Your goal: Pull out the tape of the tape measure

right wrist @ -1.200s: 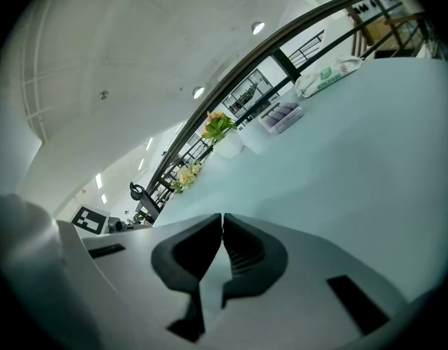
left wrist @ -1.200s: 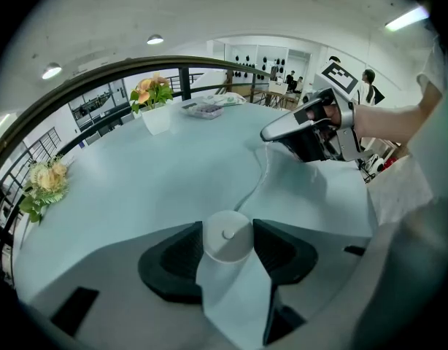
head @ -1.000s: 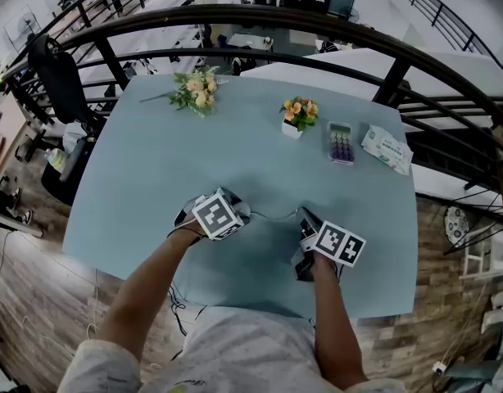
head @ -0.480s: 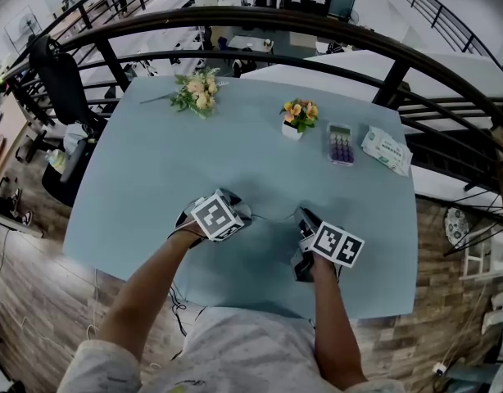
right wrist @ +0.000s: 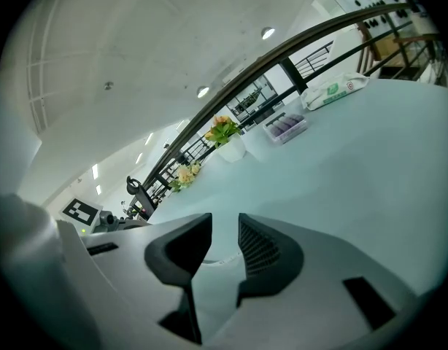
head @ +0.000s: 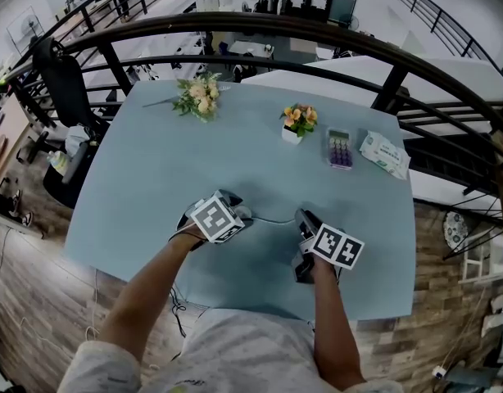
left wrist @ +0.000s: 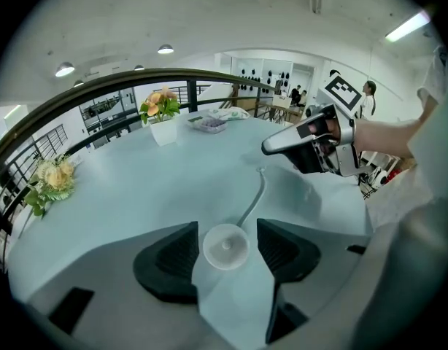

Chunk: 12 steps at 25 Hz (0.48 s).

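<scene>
**White tape case sits loose between the left jaws**

White and round, the tape case (left wrist: 225,246) lies flat on the table (head: 153,170) near its near edge. It sits between the dark ribbed pads of the left gripper (left wrist: 227,227). The jaws stand wide apart, and we see a thin gap on each side of the case, so neither pad presses it.

A thin pale tape (left wrist: 252,203) curves out of the case across the table toward the right gripper (right wrist: 225,224). That gripper's jaws are opening, with a narrow gap between the pads. A short pale strip of tape shows low in that gap, and the pads are off it.

From the head view the marker cubes cover both pairs of jaws and most of the case, leaving only the middle run of tape in sight. We cannot make out the tape's end or read its marks.

The table is smooth, matt pale blue. The case has a small hub at its centre, and the pads are wedge-shaped.
</scene>
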Available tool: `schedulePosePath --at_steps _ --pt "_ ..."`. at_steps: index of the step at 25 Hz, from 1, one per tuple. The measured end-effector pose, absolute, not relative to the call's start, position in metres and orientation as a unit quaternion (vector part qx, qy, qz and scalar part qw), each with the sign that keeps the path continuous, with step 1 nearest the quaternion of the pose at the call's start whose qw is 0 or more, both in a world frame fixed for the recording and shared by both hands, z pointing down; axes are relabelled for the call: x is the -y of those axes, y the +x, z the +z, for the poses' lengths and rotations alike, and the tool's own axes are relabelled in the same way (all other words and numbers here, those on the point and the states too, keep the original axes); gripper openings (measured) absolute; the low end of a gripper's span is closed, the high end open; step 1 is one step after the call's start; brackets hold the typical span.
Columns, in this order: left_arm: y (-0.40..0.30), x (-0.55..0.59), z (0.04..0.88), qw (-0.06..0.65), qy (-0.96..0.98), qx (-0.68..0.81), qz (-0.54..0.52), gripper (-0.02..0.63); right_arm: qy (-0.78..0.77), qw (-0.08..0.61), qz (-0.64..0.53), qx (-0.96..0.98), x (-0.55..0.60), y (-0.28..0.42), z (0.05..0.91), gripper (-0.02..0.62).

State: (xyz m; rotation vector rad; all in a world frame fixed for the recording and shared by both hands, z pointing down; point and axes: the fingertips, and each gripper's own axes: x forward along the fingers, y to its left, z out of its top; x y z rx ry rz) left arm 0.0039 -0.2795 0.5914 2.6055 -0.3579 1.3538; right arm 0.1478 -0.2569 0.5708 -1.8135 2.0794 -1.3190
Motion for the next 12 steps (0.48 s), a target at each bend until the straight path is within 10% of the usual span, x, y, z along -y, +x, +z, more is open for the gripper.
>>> schedulePosePath --at_steps 12 --pt "0.016 0.301 0.527 0.099 0.911 0.199 0.347 0.196 -0.608 -0.015 -0.341 -0.716 0.267 0.148 0.519 0.094"
